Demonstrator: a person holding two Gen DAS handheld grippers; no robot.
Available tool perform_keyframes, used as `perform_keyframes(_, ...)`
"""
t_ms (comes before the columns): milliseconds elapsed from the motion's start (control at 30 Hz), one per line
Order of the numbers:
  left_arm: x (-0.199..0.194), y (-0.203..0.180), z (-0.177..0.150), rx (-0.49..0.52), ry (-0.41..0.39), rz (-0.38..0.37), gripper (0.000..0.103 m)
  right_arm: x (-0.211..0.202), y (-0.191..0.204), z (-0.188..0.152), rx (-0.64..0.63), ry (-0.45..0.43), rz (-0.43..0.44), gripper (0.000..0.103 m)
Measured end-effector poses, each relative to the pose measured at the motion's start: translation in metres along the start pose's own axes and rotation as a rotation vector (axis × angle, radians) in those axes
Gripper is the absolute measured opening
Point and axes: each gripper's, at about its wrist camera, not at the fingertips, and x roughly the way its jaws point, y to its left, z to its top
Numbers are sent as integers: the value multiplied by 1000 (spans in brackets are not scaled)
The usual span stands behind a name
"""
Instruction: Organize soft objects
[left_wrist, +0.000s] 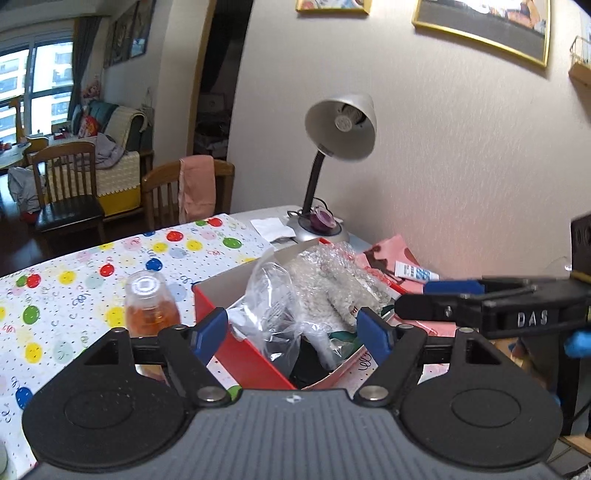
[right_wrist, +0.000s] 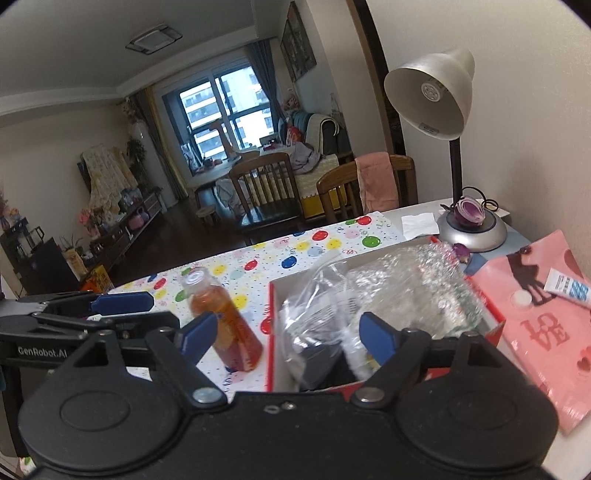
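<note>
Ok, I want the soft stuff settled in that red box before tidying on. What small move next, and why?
Probably lower the left claw to press the clear plastic bag deeper into the red box. Both claws look open and empty, and the bag and bubble wrap bulge above the rim.

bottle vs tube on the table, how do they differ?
The bottle is clear plastic with orange liquid; the tube is white with blue print. The bottle is much the larger. The bottle lies on the balloon-print cloth left of the red box; the tube lies on the pink bag right of it. Both lie on their sides, outside the box, untouched by either gripper.
</note>
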Motion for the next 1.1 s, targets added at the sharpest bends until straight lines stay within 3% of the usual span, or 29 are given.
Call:
perform_keyframes(100,-13,6,-4,-23,-22,-3,85,-5,15,-11,-5,-24,-12,88)
perform_keyframes(300,-35,11,-16,-23,-61,-7,85,-16,40,-23,-40,-84,-47,97)
perform_keyframes(500,-52,23,-29,-71,-88,-24,102,-23,55,-30,-50,-119,-73,103)
perform_keyframes(1100,-91,37,-57,-67,-116,25,103,-31,94,-47,-94,-139,-75,103)
